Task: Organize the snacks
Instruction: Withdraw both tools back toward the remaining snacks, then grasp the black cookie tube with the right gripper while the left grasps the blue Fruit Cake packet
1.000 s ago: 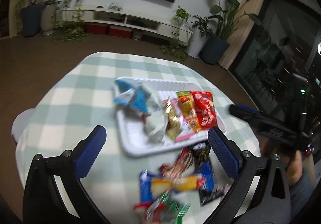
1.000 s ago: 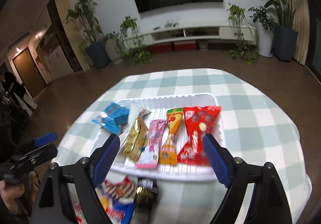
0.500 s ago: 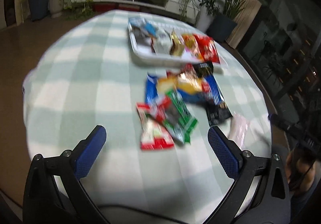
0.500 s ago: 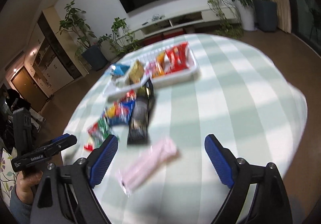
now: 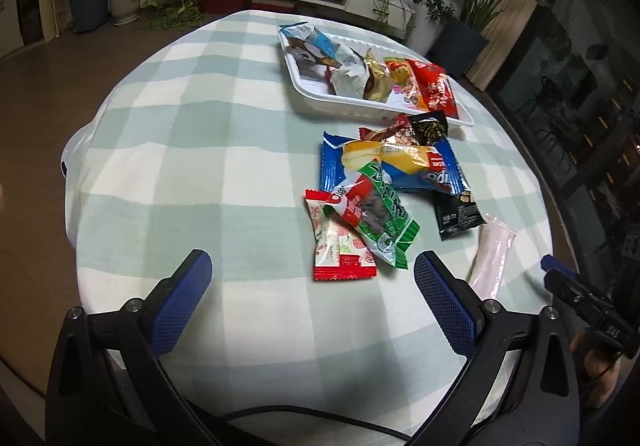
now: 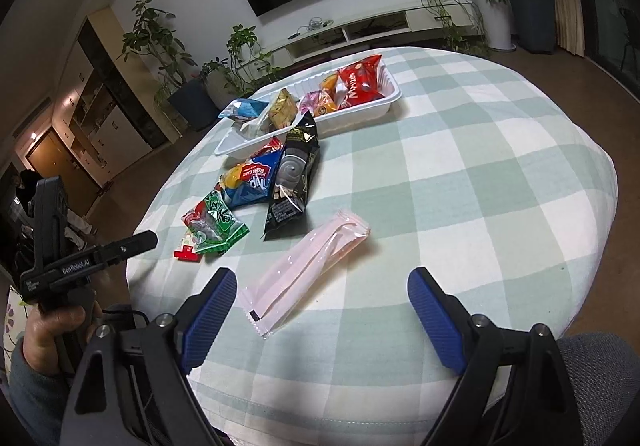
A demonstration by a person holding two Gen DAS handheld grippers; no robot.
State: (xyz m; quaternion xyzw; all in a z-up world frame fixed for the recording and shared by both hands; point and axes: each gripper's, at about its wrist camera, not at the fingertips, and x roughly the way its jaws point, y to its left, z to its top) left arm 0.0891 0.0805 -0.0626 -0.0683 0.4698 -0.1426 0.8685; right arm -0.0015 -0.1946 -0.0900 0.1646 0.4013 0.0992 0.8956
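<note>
Item: we are holding both grippers, left (image 5: pixel 312 278) and right (image 6: pixel 320 298), wide apart, empty; risking the slick pink packet (image 6: pixel 306 270) sliding off the table (image 6: pixel 480 174).

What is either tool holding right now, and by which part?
Nothing is held. The left tool and the right tool both stand open above the table, with no snack between their pads. The pink packet lies loose on the cloth.

Green-white checked tablecloth (image 6: pixel 460 166); white tray (image 6: pixel 360 114); pale pink, possibly translucent, packet (image 6: pixel 308 270).
</note>
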